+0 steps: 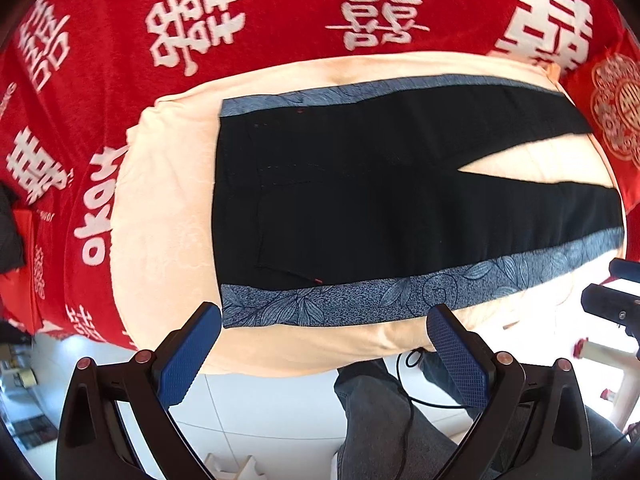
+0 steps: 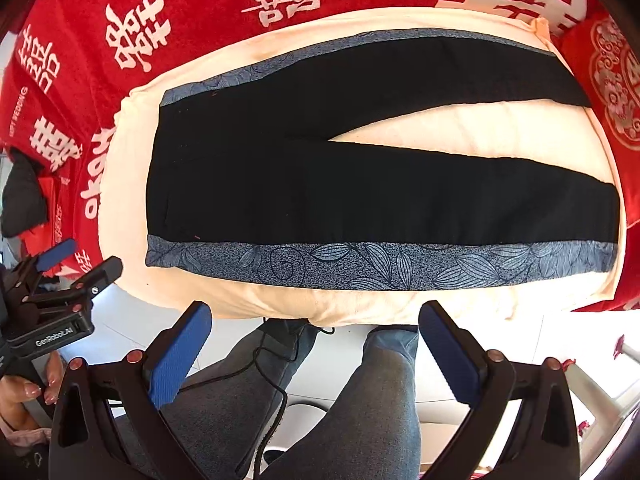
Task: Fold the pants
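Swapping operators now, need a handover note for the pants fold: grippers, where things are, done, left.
Left gripper: open, empty, hovering off the near edge by the waist end.
Right gripper: open, empty, off the near edge further toward the legs.
Pants: black with blue leaf-print side stripes, spread flat on the cream pad over the red blanket, waist left, legs splayed right.
Done: laid out flat.
Left: every fold; nothing is gripped yet.

Red blanket (image 1: 280, 8) cut off (top edge), far pant-leg end hidden

One pants (image 1: 360, 200), two grippers (image 1: 324, 320) (image 2: 316, 316)
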Motion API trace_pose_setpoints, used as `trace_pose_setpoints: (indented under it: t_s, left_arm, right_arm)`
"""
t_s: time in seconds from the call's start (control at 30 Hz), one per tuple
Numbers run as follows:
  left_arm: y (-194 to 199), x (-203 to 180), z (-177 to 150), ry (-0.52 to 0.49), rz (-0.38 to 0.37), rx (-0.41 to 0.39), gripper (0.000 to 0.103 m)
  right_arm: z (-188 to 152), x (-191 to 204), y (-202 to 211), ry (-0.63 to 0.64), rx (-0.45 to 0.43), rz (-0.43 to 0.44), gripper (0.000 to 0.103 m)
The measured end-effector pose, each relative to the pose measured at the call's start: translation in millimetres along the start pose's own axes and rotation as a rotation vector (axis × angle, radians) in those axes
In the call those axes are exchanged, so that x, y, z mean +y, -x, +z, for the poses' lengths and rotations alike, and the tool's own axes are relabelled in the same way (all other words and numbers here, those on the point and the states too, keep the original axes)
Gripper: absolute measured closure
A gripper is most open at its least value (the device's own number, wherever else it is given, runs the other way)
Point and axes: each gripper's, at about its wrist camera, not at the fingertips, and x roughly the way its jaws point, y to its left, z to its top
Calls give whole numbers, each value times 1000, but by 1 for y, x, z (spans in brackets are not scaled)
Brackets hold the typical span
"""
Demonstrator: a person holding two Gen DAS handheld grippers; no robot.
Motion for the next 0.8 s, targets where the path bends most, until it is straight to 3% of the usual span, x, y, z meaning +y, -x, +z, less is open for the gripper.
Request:
trace_pose_setpoints:
  t_s: [0.3, 0.8]
  left_arm:
    - [3, 9, -13, 77, -3, -15, 0]
    - [10, 18, -10, 112, -3, -52, 0]
  right_arm:
    - [7, 10, -6, 57, 28, -23, 0]
    - [14, 15, 0, 87, 14, -38, 0]
